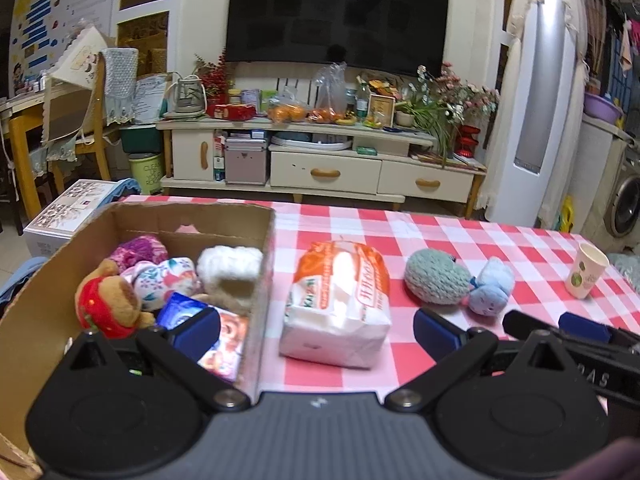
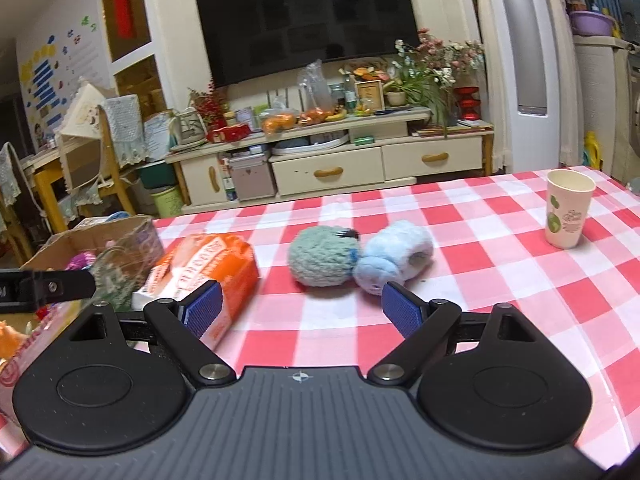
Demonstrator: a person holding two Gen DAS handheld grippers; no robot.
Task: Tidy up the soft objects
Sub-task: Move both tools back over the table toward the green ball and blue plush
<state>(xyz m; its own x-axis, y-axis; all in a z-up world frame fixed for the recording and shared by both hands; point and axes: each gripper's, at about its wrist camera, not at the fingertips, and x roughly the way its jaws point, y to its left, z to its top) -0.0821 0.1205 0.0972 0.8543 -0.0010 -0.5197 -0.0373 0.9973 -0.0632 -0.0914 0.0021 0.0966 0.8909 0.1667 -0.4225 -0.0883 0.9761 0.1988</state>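
Both grippers are spread wide and grip nothing. My left gripper (image 1: 316, 330) has its jaws fully apart, one pad above the cardboard box (image 1: 48, 280), the other over the checked tablecloth (image 1: 460, 232); the tissue pack (image 1: 338, 304) lies ahead between them, untouched.

Reference landmark: tissue pack.
- Left of it, touching or just beside: the cardboard box, containing a strawberry bear plush (image 1: 108, 304), a floral pouch (image 1: 160, 276), a purple knit item (image 1: 138, 250), a white fluffy item (image 1: 230, 270) and a blue packet (image 1: 182, 312).
- Right of it: a grey-green plush (image 2: 322, 258) and a light blue plush (image 2: 394, 262), touching each other.
- Far right, well apart: a paper cup (image 2: 568, 208), upright.

My right gripper (image 2: 300, 310) hovers in front of the two plushes, pads clear of both.
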